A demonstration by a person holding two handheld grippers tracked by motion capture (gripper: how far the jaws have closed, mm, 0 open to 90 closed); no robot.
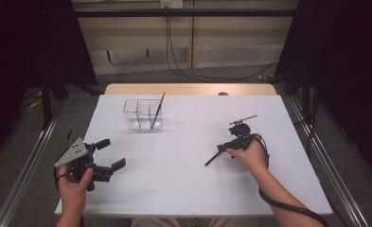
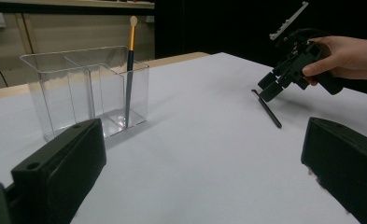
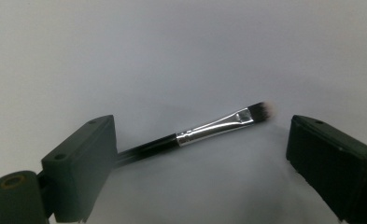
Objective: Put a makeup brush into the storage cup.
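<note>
Black-handled makeup brush [image 3: 204,132] lies flat on the white counter [image 1: 183,156], right of centre, bristle end toward the far side in the right gripper view. Right gripper [image 1: 231,147] is poised over it w/ fingers [image 3: 333,161] spread wide, one each side of the shaft, nothing held yet. In the left gripper view the brush [image 2: 266,108] shows as a thin dark rod just below that gripper's tips [image 2: 275,87]; contact vs. small gap cannot be told.

Left gripper [image 1: 110,156] rests at the near-left of the counter, fingers [image 2: 59,172] apart and empty, well clear of the work.

Clear acrylic organiser [image 1: 143,115] stands upright toward the far side, divided into compartments; a gold-ferruled brush [image 1: 157,110] already leans in its right-hand compartment.

Judgement: step in hand is the pick-up of the second brush, presumably for the organiser.

Risks:
- Shaft is thin and round (low profile on a smooth surface); closing too high could roll or flick it away.
- Left finger sits over the handle, not beside it, so closure may pin rather than pinch.
- Off-centre grip near the ferrule could let the handle droop and catch the organiser rim.
</note>
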